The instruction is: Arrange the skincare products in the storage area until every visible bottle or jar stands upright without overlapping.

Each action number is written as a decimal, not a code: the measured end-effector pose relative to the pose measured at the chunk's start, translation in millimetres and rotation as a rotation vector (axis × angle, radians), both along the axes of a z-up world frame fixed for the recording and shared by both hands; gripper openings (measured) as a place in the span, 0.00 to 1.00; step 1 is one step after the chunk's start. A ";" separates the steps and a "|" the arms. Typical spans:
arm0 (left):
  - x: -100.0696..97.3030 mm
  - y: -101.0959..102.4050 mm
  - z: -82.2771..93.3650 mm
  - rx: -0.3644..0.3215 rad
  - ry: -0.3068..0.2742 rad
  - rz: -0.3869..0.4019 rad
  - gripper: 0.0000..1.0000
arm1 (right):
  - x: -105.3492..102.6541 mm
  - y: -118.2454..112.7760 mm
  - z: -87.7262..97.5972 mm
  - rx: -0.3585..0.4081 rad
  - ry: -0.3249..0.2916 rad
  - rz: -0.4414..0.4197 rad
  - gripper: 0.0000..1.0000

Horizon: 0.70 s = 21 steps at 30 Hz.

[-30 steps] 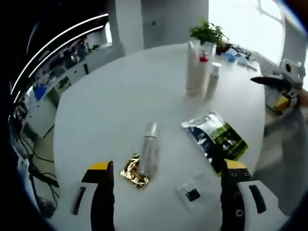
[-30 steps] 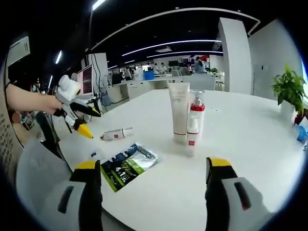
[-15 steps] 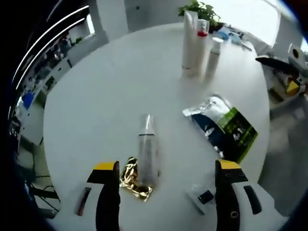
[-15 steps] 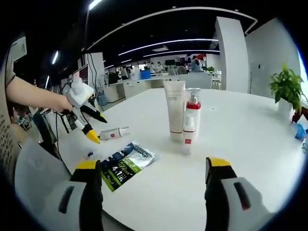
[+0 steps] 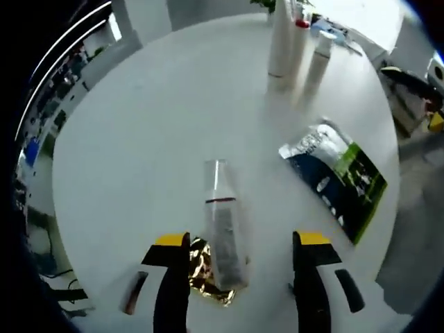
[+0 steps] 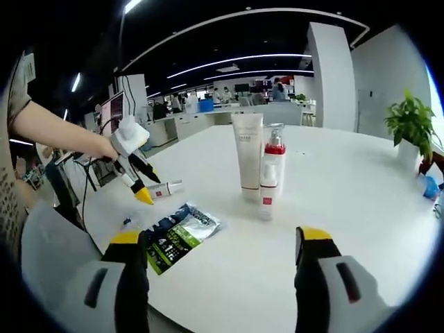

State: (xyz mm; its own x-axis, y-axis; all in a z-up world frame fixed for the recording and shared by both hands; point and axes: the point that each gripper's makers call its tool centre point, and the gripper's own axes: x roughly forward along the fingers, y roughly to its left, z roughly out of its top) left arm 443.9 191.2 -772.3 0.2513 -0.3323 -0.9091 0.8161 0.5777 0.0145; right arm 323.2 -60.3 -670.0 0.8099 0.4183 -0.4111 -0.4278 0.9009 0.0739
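Left tongs gape astride the lying clear bottle.

Clear plastic bottle beside crinkled gold foil, matt white table.

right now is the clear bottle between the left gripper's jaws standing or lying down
Lying down. The clear bottle lies flat on the white table, its cap end pointing away, between the open jaws of the left gripper, beside a gold foil packet.

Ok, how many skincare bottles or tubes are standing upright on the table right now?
3, clustered mid-table in the right gripper view: a tall white tube, a clear red-capped pump bottle beside it, and a small white bottle in front. Another could hide behind them. A clear tube lies flat.
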 end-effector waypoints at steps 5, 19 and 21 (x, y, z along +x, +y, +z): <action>7.3 2.3 -5.9 0.018 0.014 0.000 0.47 | 0.7 -2.5 -0.3 0.001 0.002 -0.014 0.87; 12.2 3.2 -12.0 0.055 0.065 -0.021 0.25 | 1.9 -5.9 -2.4 -0.002 0.011 -0.030 0.87; 13.2 2.2 -12.2 0.061 0.059 -0.040 0.22 | 2.0 -6.2 -2.6 -0.003 0.011 -0.031 0.87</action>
